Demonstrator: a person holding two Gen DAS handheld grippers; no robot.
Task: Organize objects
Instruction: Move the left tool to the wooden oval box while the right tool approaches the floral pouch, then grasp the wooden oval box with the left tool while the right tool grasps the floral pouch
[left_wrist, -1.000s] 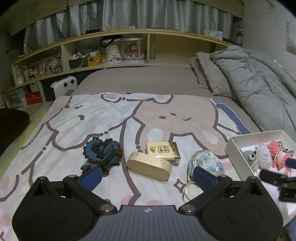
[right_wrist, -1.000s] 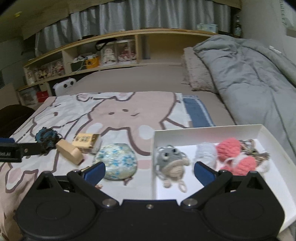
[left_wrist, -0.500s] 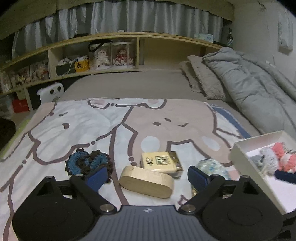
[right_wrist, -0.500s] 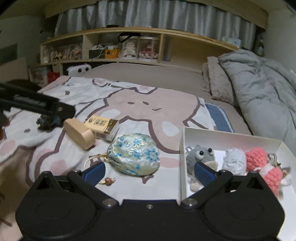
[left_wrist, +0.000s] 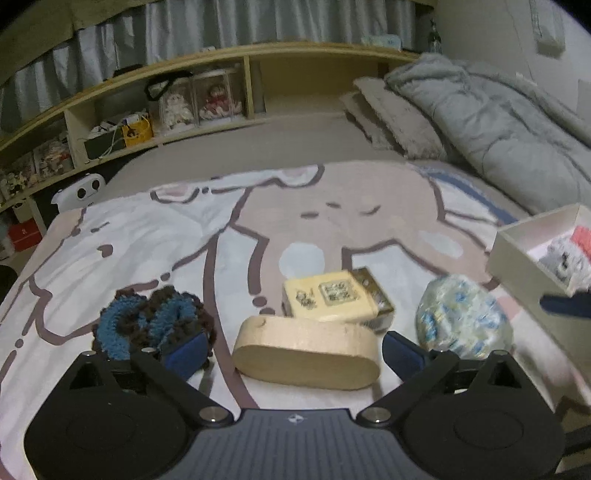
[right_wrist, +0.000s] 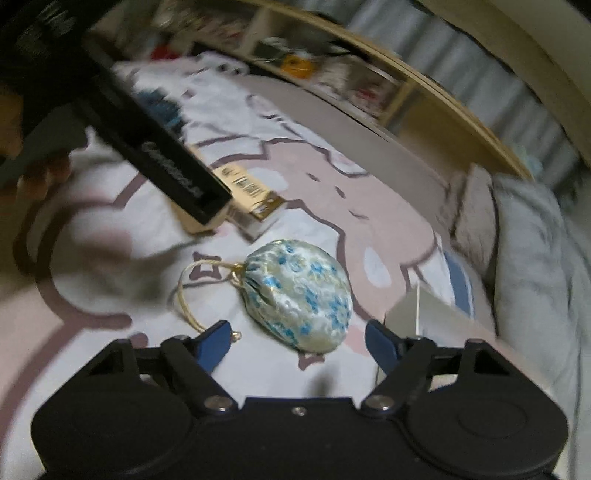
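Writing on the yellow box is too blurred to read; left gripper gapes around the oval wooden case, right gripper gapes over the floral pouch

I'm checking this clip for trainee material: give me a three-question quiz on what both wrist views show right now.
1. True or false: the left gripper is shut on the oval wooden box.
2. Which item lies just ahead of the right gripper? A) the crocheted scrunchie B) the floral drawstring pouch C) the yellow carton
3. Fill in: the knitted toys sit inside the white ____.

Key: 1. False; its jaws are open, with the box lying between the fingers. 2. B. 3. Box.
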